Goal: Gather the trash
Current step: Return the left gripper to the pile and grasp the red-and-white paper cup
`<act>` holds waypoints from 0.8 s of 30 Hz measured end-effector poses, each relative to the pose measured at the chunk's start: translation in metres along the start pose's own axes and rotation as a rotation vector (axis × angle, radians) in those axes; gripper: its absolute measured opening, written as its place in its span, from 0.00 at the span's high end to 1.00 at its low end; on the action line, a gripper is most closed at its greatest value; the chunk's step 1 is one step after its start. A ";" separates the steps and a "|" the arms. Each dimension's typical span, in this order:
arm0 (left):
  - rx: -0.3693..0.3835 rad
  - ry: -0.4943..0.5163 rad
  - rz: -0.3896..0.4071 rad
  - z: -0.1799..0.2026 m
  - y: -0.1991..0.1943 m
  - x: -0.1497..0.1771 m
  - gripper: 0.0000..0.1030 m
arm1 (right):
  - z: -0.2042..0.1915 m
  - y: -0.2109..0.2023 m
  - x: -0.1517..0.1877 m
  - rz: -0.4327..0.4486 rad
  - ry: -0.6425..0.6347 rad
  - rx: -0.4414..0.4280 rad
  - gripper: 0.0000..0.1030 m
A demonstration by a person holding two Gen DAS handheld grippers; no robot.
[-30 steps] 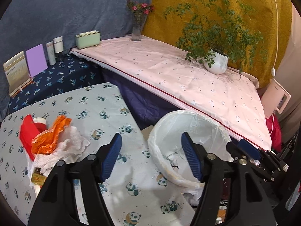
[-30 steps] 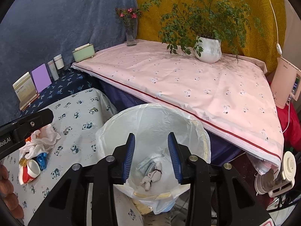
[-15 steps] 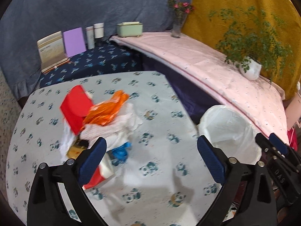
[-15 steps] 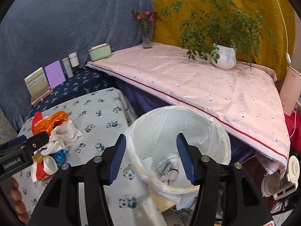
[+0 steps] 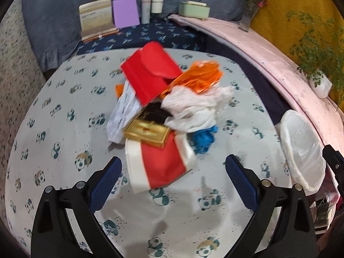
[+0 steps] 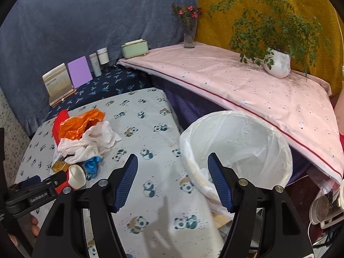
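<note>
A trash pile lies on the panda-print table point(image 5: 64, 111): a red box point(image 5: 150, 75), an orange wrapper point(image 5: 200, 75), a white crumpled tissue point(image 5: 193, 109), a gold box point(image 5: 148, 130), a red-and-white paper cup point(image 5: 159, 163) and a blue scrap point(image 5: 203, 138). My left gripper point(image 5: 173, 179) is open and empty, just in front of the cup. The white-lined trash bin point(image 6: 238, 148) stands at the table's right edge. My right gripper point(image 6: 173, 182) is open and empty, between the table and the bin. The pile also shows in the right wrist view point(image 6: 86, 137).
A pink-covered shelf point(image 6: 236, 81) behind the bin holds a potted plant point(image 6: 277, 62), a flower vase point(image 6: 189, 32) and a green box point(image 6: 134, 48). Books point(image 5: 96, 17), a purple card point(image 5: 125, 13) and bottles point(image 5: 157, 5) stand at the back.
My left gripper swung left from the bin to face the trash pile, opened wider and came close to the cup. My right gripper opened wider and shifted left off the bin's centre.
</note>
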State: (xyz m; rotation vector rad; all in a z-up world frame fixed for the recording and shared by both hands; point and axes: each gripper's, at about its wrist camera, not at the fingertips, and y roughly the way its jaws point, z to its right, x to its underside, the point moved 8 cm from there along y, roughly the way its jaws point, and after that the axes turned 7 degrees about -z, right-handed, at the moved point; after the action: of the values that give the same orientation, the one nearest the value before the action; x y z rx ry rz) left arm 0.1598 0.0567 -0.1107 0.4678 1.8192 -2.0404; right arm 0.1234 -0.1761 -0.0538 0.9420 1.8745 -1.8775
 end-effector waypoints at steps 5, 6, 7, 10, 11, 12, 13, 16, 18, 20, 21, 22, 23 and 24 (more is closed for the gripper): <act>0.030 -0.067 -0.038 -0.014 0.014 0.005 0.10 | -0.021 0.012 0.010 -0.031 -0.016 -0.031 0.37; 0.033 -0.071 -0.041 -0.014 0.016 0.004 0.10 | -0.025 0.016 0.012 -0.038 -0.022 -0.036 0.37; 0.033 -0.072 -0.043 -0.014 0.018 0.004 0.10 | -0.029 0.018 0.013 -0.042 -0.027 -0.039 0.37; 0.027 -0.081 -0.057 -0.013 0.028 0.001 0.10 | -0.040 0.025 0.015 -0.057 -0.045 -0.047 0.37; 0.026 -0.085 -0.064 -0.013 0.032 0.001 0.10 | -0.044 0.027 0.016 -0.061 -0.049 -0.049 0.37; 0.021 -0.087 -0.075 -0.014 0.037 0.001 0.10 | -0.046 0.028 0.016 -0.065 -0.053 -0.051 0.37; 0.017 -0.088 -0.083 -0.015 0.041 0.001 0.10 | -0.048 0.030 0.017 -0.069 -0.057 -0.053 0.37; 0.026 -0.086 -0.100 -0.016 0.047 0.003 0.15 | -0.056 0.035 0.019 -0.081 -0.067 -0.060 0.37; 0.051 -0.067 -0.115 -0.014 0.049 0.005 0.24 | -0.060 0.039 0.020 -0.089 -0.072 -0.064 0.37; 0.059 -0.042 -0.117 -0.013 0.046 0.007 0.24 | -0.065 0.041 0.021 -0.095 -0.079 -0.067 0.37; 0.062 -0.033 -0.110 -0.013 0.042 0.007 0.24 | -0.068 0.042 0.021 -0.098 -0.081 -0.070 0.37; 0.065 -0.026 -0.106 -0.013 0.040 0.008 0.25 | -0.070 0.043 0.021 -0.100 -0.083 -0.074 0.37; 0.073 -0.018 -0.103 -0.013 0.037 0.008 0.27 | -0.073 0.043 0.021 -0.102 -0.086 -0.076 0.37; 0.088 -0.009 -0.099 -0.014 0.032 0.009 0.34 | -0.075 0.044 0.022 -0.103 -0.089 -0.078 0.37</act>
State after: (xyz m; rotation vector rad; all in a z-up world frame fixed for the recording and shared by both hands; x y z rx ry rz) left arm 0.1668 0.0665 -0.1446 0.3991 1.7852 -2.1923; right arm 0.1525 -0.1016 -0.0948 0.7372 1.9617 -1.8563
